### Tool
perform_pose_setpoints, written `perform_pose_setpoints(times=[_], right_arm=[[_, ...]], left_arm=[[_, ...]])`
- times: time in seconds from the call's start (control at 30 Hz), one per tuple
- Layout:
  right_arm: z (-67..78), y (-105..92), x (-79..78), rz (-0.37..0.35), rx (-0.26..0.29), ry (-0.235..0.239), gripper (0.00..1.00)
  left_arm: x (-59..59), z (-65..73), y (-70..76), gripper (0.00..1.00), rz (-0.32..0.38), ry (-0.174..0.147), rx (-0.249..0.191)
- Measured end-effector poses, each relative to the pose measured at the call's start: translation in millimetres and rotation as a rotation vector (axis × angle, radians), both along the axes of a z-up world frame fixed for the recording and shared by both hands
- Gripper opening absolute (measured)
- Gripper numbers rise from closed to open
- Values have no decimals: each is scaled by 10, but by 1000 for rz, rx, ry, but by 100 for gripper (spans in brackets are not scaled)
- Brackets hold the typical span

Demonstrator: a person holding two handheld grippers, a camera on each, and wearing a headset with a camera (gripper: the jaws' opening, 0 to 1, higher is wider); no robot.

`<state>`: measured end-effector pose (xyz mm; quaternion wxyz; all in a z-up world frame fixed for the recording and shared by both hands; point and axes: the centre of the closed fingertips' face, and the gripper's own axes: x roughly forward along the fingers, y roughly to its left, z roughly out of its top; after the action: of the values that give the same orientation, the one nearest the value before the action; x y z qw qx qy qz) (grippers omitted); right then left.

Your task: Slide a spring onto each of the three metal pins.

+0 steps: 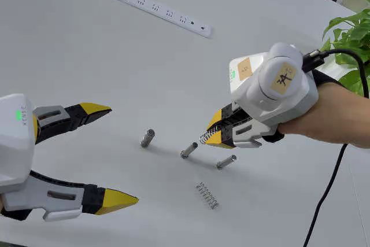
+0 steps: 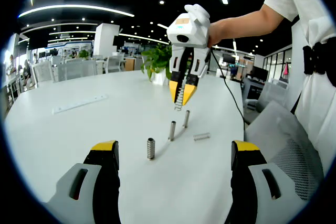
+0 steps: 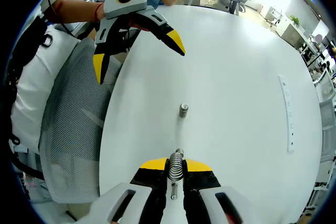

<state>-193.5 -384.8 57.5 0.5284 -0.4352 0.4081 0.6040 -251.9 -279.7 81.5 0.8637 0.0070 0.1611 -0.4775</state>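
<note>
Clamping a spring (image 1: 204, 137), the right gripper (image 1: 211, 131) hovers by the middle pin (image 1: 188, 150). Only the leftmost pin (image 1: 148, 137) looks finished; the left gripper (image 1: 124, 154) has its fingers apart.

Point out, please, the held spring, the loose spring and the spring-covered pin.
held spring (image 1: 204, 137), head view, protruding coils.
loose spring (image 1: 207, 195), head view, middle coils.
spring-covered pin (image 1: 147, 138), head view, coiled middle.

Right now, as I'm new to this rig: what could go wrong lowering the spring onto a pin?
1. The spring sticks out of the right gripper, held at one end; it could swing and miss the tip.
2. One bare pin and the second bare pin stand close, seemingly unfixed; a nudge might topple either.
3. The left gripper is open and apart, steadying nothing.
</note>
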Motion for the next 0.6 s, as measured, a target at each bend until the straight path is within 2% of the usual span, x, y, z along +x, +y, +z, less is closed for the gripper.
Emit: perform_pose_setpoints(times=[0.2,0.4,0.6], right_arm=[[-66,19,9,0,-10,10,7],[-124,5,27,3,-26,8,7],[-169,-43,30,10,-46,10,7]], left_arm=[[17,-5,12,90,10,9,-10],[25,7,4,91,11,0,-16],[31,4,-10,91,14,3,-23]])
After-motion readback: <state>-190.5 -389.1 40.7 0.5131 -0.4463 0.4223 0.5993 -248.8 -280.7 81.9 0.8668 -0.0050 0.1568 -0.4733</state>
